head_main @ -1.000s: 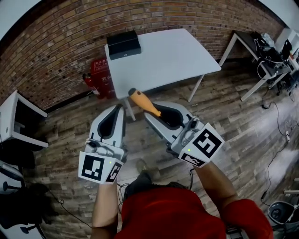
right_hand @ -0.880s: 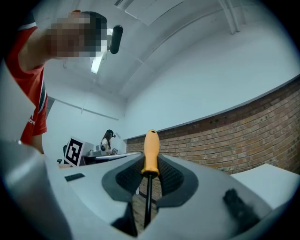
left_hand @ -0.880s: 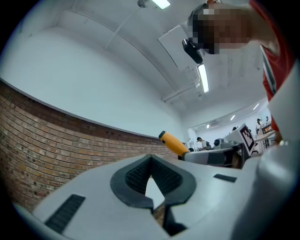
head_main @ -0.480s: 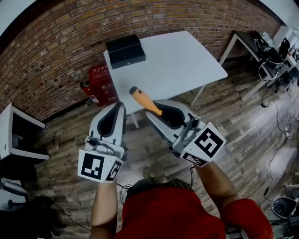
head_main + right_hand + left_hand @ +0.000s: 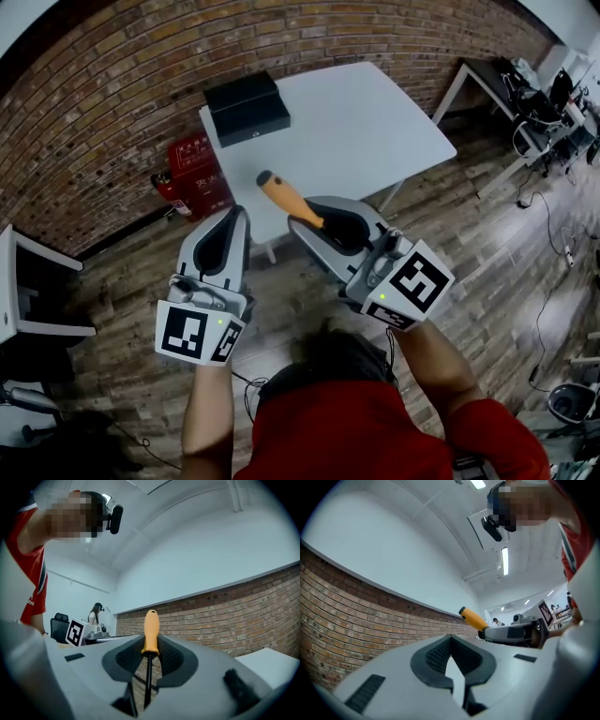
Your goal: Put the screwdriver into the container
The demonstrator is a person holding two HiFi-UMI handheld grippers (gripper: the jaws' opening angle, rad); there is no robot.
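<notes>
Grippers nearest: our left gripper (image 5: 450,644) has its jaws together with nothing between them, idle beside the right one. Our right gripper (image 5: 149,653) is clamped on the screwdriver (image 5: 151,632), pads closing about where the orange handle meets the shaft. The handle sticks out past the jaw tips, pointing up and away. We judge the tool light, stiff, not fragile. Handle end is likely the heavier part, so it may pivot in the pads. A hold at the handle's base, as now, looks steady enough; bare shaft would be slippery. Farther off, the white table (image 5: 356,122) carries the black container (image 5: 247,108) at its far left corner, well apart from the screwdriver. We can't tell if its top is open.
</notes>
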